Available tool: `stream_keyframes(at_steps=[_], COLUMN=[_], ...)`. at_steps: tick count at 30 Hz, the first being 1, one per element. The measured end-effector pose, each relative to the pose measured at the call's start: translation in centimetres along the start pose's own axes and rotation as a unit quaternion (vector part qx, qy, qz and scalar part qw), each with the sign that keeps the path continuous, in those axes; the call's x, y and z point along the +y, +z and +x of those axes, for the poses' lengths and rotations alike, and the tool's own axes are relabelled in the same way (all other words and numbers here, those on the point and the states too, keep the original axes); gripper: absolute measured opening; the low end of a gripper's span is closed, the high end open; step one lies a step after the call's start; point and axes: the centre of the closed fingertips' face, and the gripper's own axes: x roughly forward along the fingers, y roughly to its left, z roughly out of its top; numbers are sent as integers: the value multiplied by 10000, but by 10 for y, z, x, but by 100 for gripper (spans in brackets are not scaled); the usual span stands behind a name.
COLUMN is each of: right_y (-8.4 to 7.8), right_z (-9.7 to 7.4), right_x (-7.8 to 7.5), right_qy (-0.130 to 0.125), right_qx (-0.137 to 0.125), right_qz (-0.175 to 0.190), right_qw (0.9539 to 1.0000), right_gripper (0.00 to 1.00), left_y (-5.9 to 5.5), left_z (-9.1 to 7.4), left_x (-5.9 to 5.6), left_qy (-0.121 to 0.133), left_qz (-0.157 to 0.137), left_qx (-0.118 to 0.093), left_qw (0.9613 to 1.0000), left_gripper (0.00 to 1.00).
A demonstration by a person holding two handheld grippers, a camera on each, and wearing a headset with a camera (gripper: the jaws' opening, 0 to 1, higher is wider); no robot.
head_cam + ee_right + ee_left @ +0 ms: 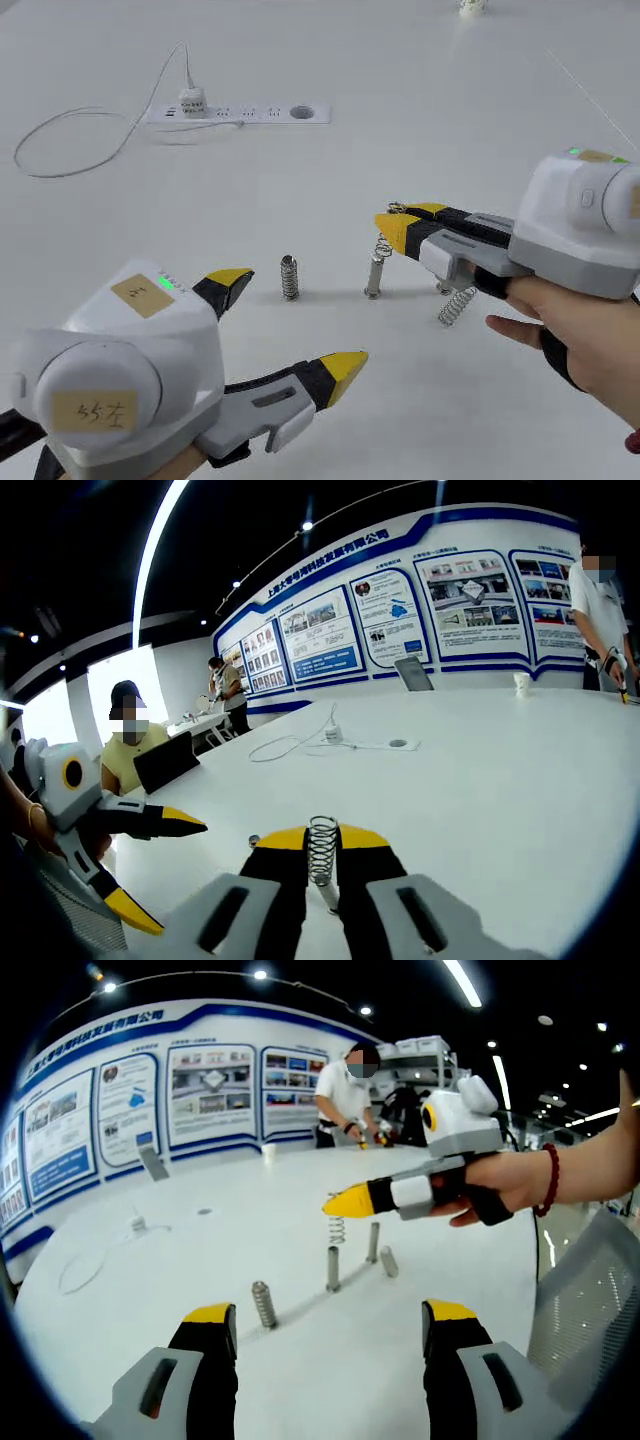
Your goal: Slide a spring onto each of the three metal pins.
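Note:
Three metal pins stand on the white table [420, 120]. The left pin [289, 277] wears a spring. My right gripper [400, 220] is shut on a second spring [382, 245], which hangs just over the top of the middle pin [373, 278]. In the right gripper view this spring [321, 852] sits upright between the closed tips. A third spring [457, 305] lies loose on the table by the right pin [373, 1243]. My left gripper [288, 322] hovers open near the front, with nothing between its fingers [210, 1332].
A white power strip [240, 114] with a plugged adapter and a looping cable [70, 145] lies at the back left. A small white object [472, 6] sits at the far edge. People stand and sit beyond the table in the gripper views.

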Motion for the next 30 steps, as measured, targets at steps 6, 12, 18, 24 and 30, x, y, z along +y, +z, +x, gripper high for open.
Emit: stream_keyframes(at_steps=[6,12,18,24,30], right_y=[-4,-8,-14,-19,-20], right_z=[2,3,6,7,8], right_x=[2,2,3,1,4], right_qy=[-23,-74,-77,-166,-172], right_qx=[59,94,178,195,242], right_qz=[-41,-233,-420,-588,-789], right_qw=[10000,9997,9989,9979,9964], right_gripper=[11,11,11,11,11], left_y=[-3,-6,-7,-6,-7], left_z=[1,2,2,2,3], left_x=[4,6,5,5,3], left_qy=[131,153,133,134,113], left_qz=[-90,-147,-178,-204,-205], left_qx=[23,77,91,62,91], left_qw=[9999,9997,9997,9997,9997], left_gripper=[90,93,96,97,97])
